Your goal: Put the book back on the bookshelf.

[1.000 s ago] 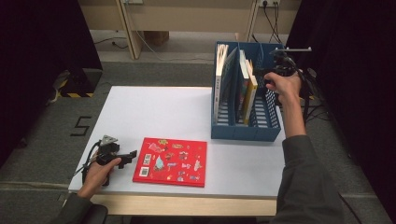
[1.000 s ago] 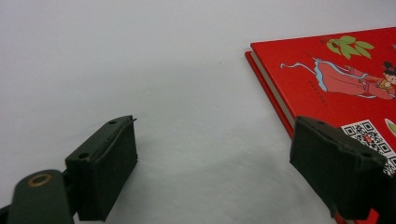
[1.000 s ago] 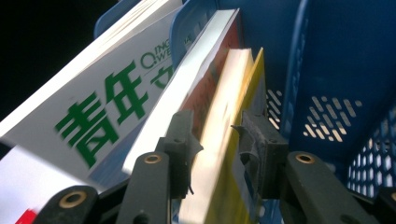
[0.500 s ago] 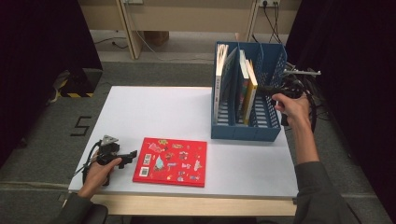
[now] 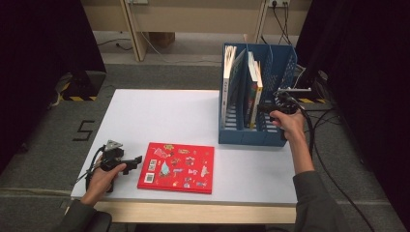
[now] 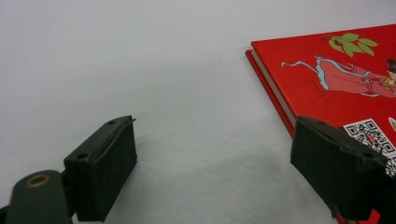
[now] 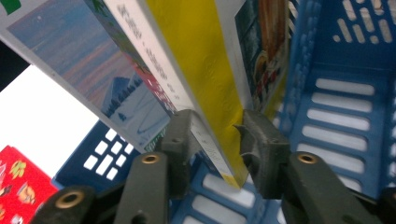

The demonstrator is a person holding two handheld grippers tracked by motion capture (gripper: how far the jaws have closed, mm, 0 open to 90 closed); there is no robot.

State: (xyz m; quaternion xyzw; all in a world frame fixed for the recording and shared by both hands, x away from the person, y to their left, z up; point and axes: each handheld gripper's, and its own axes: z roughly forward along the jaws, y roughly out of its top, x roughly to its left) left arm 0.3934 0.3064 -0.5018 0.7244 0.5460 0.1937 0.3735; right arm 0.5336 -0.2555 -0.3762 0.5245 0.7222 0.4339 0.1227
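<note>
A red picture book (image 5: 176,167) (image 6: 336,84) lies flat on the white table (image 5: 159,116) near its front edge. My left gripper (image 5: 135,162) (image 6: 212,154) rests just left of it, open, with bare table between the jaws. At the back right stands a blue slotted file rack (image 5: 251,136) (image 7: 345,93) with upright books. My right gripper (image 5: 265,108) (image 7: 215,135) reaches into the rack's front. Its jaws have just been closing and now pinch the lower corner of a yellow-spined book (image 5: 255,92) (image 7: 196,60).
Other books (image 5: 229,77) stand in the rack's left slots, one with a mountain cover (image 7: 93,74). Cables (image 5: 319,125) trail off the table's right edge. Floor and dark curtains surround the table.
My right hand has come down from the top of the rack to its front, low along the yellow-spined book. The left hand and the red book have stayed put.
</note>
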